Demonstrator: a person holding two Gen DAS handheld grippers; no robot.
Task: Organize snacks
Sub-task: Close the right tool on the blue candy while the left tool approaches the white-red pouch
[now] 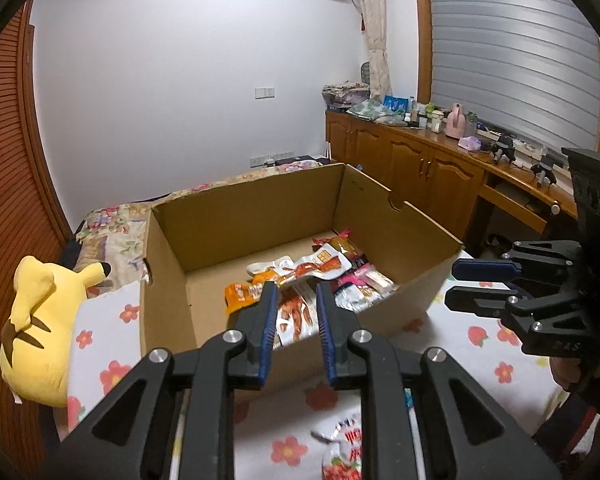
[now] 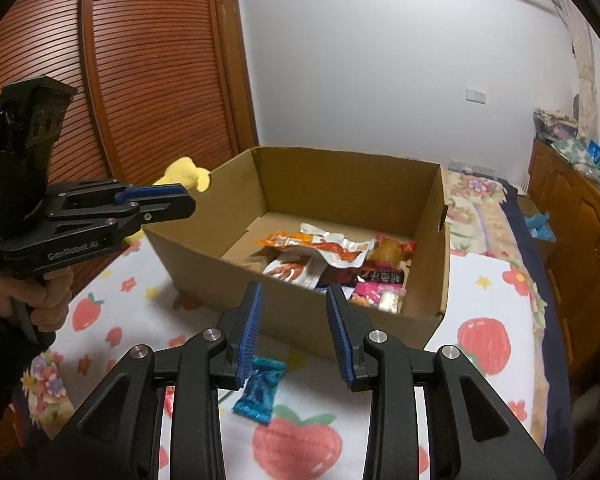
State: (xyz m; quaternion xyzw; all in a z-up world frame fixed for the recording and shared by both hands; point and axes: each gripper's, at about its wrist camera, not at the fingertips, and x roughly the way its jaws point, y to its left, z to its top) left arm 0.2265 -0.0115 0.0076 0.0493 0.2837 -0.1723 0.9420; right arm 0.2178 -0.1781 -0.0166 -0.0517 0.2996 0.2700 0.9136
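An open cardboard box (image 1: 172,240) (image 2: 440,264) stands on the bed and holds several snack packets (image 1: 300,276) (image 2: 332,256). My left gripper (image 1: 298,292) is open and empty, just above the box's near wall; it also shows in the right wrist view (image 2: 190,200), left of the box. My right gripper (image 2: 294,296) is open and empty before the box's near wall; it also shows in the left wrist view (image 1: 456,286), right of the box. A blue snack packet (image 2: 260,390) lies on the sheet below the right gripper. A red-and-white packet (image 1: 344,452) lies on the sheet below the left gripper.
A yellow plush toy (image 1: 40,320) (image 2: 186,176) lies left of the box. The bed has a fruit-print sheet (image 2: 484,336). A wooden cabinet (image 1: 416,168) with clutter on top runs along the right wall. A slatted wooden wardrobe (image 2: 140,80) stands at the left.
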